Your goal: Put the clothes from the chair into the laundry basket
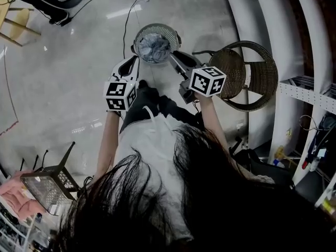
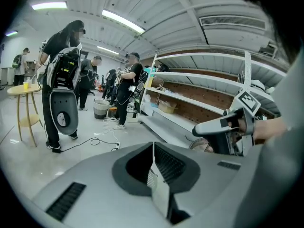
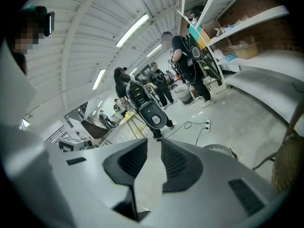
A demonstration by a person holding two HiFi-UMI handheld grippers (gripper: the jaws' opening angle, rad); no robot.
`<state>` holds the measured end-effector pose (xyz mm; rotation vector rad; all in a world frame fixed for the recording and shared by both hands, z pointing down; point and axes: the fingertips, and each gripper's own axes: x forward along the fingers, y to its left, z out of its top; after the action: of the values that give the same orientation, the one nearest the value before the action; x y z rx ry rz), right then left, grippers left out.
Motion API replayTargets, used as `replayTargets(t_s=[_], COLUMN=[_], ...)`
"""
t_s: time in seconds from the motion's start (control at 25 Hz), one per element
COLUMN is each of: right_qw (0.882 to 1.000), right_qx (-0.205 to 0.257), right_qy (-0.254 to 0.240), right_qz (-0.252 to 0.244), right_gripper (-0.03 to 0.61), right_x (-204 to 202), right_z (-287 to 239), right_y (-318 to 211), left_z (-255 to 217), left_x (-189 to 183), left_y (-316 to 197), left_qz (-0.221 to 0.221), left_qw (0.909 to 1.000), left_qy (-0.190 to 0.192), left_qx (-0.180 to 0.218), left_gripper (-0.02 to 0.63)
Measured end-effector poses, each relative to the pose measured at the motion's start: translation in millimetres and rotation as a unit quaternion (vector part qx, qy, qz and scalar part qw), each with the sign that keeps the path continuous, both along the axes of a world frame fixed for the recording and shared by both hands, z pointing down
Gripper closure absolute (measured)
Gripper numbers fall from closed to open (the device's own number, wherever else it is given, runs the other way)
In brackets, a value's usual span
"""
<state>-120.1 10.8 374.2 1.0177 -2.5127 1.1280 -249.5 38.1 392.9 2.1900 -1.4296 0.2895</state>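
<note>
– Grey polished floor fills the head view from above, with white shelving at its right edge. What do the gripper views add?

– Height. They look out nearly level and take in ceiling strip lights, long shelves and several people standing further back.

– And the containers?

– Only the head view looks down into one. A round laundry basket stands on the floor ahead of the person. It holds a crumpled grey-blue bundle, the clothes, I think, though they show small there. A wicker chair stands just right of the basket, not touching it, its woven seat showing. The right gripper view catches only the basket's mesh rim and one side of the chair.

– The grippers?

– Both hang over the floor just short of the basket. The left gripper has its jaws pressed together on nothing. The right gripper shows a narrow gap between its jaws, with only floor behind it.

– Any writing?

– Black-and-white square markers on each gripper's cube. I can read no lettering.
</note>
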Motion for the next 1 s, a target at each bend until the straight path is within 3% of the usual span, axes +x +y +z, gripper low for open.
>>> replayTargets(t_s=[0.28,1.0], right_qw=[1.0,0.997], right_qx=[0.01,0.037], right_qy=[0.005,-0.012], right_qz=[-0.025,-0.066], right_gripper=[0.497,0.522], right_x=[28,97], right_z=[-11,-17], right_y=[22,106], left_z=[-18,-33], left_x=[35,121], left_y=[9,94], left_qz=[-0.018,-0.041], left_qw=[0.9998,0.9985], left_qy=[-0.003,-0.028], left_qx=[0.013,0.022], left_gripper=[0.591,0.591])
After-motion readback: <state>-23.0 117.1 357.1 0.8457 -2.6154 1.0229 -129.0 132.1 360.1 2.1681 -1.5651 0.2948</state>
